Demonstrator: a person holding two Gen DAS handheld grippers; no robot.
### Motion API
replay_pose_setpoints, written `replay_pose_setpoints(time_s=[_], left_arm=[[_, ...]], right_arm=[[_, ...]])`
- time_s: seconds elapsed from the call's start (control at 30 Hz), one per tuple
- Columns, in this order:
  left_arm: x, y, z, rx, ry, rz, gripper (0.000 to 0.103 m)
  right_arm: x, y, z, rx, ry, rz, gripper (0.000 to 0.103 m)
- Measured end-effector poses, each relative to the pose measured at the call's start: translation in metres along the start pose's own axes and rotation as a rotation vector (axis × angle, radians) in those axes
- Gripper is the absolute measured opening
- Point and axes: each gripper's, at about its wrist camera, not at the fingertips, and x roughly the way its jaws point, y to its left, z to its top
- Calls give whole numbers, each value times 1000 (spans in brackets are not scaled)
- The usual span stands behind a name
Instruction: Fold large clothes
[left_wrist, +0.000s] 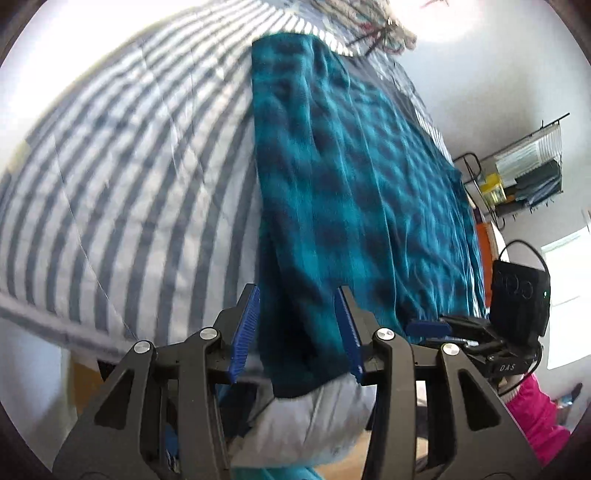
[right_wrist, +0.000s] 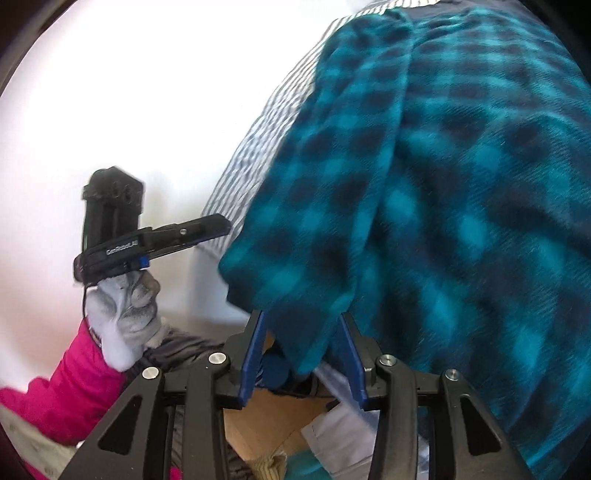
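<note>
Both claws stand released: left claw (left_wrist: 299, 328) and right claw (right_wrist: 301, 347) straddle the teal checked garment's (left_wrist: 354, 177) near edge on the striped bed (left_wrist: 129, 166), letting the fold settle.

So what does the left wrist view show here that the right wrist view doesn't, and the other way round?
Left wrist only: the wide blue-and-white striped bedding left of the cloth, a wall rack of folded items, and the right gripper seen from the side. Right wrist only: the white-gloved hand with a pink sleeve holding the left gripper from below. Both: the teal-and-navy checked fleece cloth spread on the bed, its near edge lying between open blue pads; neither pair presses it.
</note>
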Motion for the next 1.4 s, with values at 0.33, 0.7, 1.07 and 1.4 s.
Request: replay_pose_setpoints(time_s=[0.33, 0.7, 1.07, 1.4], left_arm=[[-9, -31, -3, 71, 23, -30, 4], [-5, -12, -17, 17, 55, -52, 12], [3, -41, -32, 146, 99, -35, 2], [-19, -18, -38, 90, 74, 70, 4]], right_arm=[[-7, 9, 1, 67, -30, 135, 6], [15, 1, -8, 93, 56, 8, 31], [7, -2, 4, 99, 10, -4, 0], [3, 16, 7, 15, -3, -117, 6]])
